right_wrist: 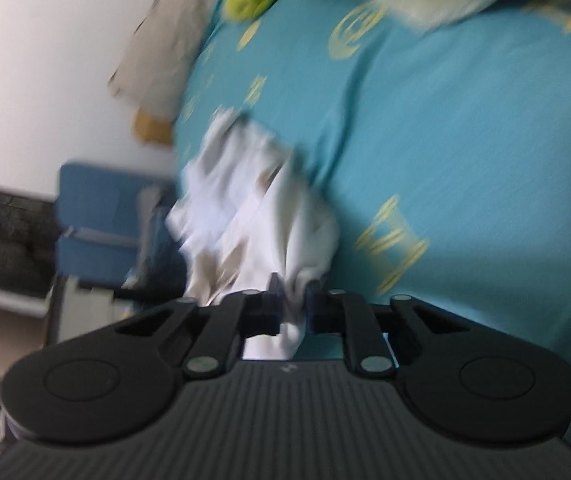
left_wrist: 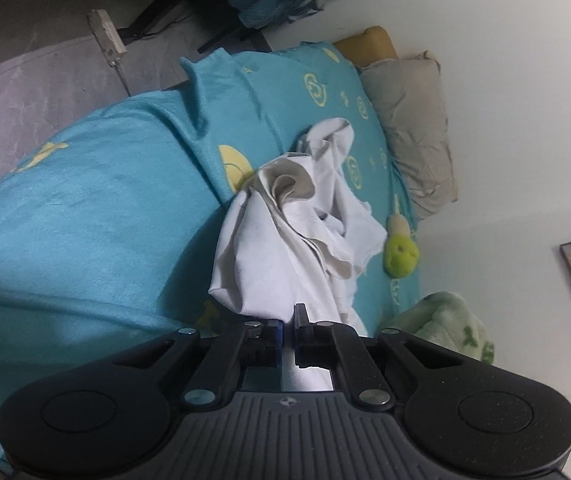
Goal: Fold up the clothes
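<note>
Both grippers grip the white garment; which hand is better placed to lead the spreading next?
Probably left: its gripper pinches the white garment at an edge, in a sharp view. The right view is blurred.

No word, number or brand can be read anywhere: the yellow marks printed on the teal blanket point(left_wrist: 97, 208) are only ornamental emblems and shapes too distorted to make out as letters, and the right wrist view is too blurred for any writing.

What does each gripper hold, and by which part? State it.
Both hold the white garment: the left gripper pinches a bunched fold at its near end, and the right gripper pinches another bunched fold.
</note>
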Demonstrator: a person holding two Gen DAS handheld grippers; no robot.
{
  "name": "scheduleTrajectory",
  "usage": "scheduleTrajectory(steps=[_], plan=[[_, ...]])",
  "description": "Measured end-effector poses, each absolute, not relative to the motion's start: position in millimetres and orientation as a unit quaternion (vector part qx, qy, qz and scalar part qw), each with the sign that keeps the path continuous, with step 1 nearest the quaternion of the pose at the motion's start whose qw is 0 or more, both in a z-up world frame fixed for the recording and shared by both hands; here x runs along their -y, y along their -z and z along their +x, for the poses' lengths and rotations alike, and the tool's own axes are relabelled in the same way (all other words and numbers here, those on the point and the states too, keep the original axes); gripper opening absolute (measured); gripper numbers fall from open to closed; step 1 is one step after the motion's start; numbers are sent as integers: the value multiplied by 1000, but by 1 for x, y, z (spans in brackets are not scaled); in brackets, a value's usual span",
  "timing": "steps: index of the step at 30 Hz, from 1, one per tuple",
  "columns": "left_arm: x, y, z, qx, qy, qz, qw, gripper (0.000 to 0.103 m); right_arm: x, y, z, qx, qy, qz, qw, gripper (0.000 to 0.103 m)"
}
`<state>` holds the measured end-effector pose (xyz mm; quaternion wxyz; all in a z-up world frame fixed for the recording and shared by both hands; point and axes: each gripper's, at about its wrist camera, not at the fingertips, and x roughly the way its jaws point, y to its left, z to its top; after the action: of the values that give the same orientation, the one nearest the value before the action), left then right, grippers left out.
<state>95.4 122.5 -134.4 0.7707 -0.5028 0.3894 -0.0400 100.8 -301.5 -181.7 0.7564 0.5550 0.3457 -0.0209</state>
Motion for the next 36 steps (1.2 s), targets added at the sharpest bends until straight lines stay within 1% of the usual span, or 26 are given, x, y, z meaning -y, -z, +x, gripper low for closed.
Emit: scheduleTrajectory(steps=[1,2,6,8,9,11,13,18,19,20,21,22,23,24,30,33,34,35,36], plan=[[-124,136,96,-392,30,-501,771,5,308,183,99,-341,41,556,757,4],[-126,137,97,-395,20,-499,771,5,316,185,98,-335,59,560,756,3],[-128,144,102,-416,9,-499,760,5,328,186,104,-324,70,567,754,3],[-127,146,103,-422,6,-497,758,5,321,184,106,-333,50,559,758,3],[-127,147,104,-425,4,-496,757,7,316,183,107,-340,37,556,758,3],[-128,151,105,-432,-3,-498,752,13,308,180,109,-352,12,549,758,6],[-129,154,107,-438,-9,-500,747,16,301,174,107,-358,-13,544,759,6],[-129,157,109,-447,-14,-495,745,18,280,166,101,-376,-57,544,748,7],[-128,157,109,-447,-14,-495,745,18,276,165,98,-377,-62,542,748,9],[-128,157,109,-446,-13,-495,746,18,271,165,95,-378,-68,541,748,20],[-128,156,109,-446,-13,-495,746,18,266,164,92,-380,-73,539,748,54],[-128,156,109,-445,-13,-495,746,18,262,165,90,-382,-79,541,745,76],[-129,156,107,-445,-13,-495,746,18,260,172,91,-389,-83,554,731,101],[-129,155,106,-445,-13,-494,747,18,258,179,92,-396,-87,567,717,99],[-130,154,104,-442,-16,-497,746,18,247,221,98,-436,-103,629,635,99],[-130,153,103,-440,-16,-497,748,18,245,219,101,-418,-120,629,644,99],[-130,153,103,-439,-16,-496,749,16,245,217,103,-410,-124,627,651,99],[-130,153,102,-438,-15,-495,750,13,246,215,105,-402,-123,619,663,95],[-130,153,102,-437,-15,-496,750,13,247,212,106,-397,-113,604,681,88]])
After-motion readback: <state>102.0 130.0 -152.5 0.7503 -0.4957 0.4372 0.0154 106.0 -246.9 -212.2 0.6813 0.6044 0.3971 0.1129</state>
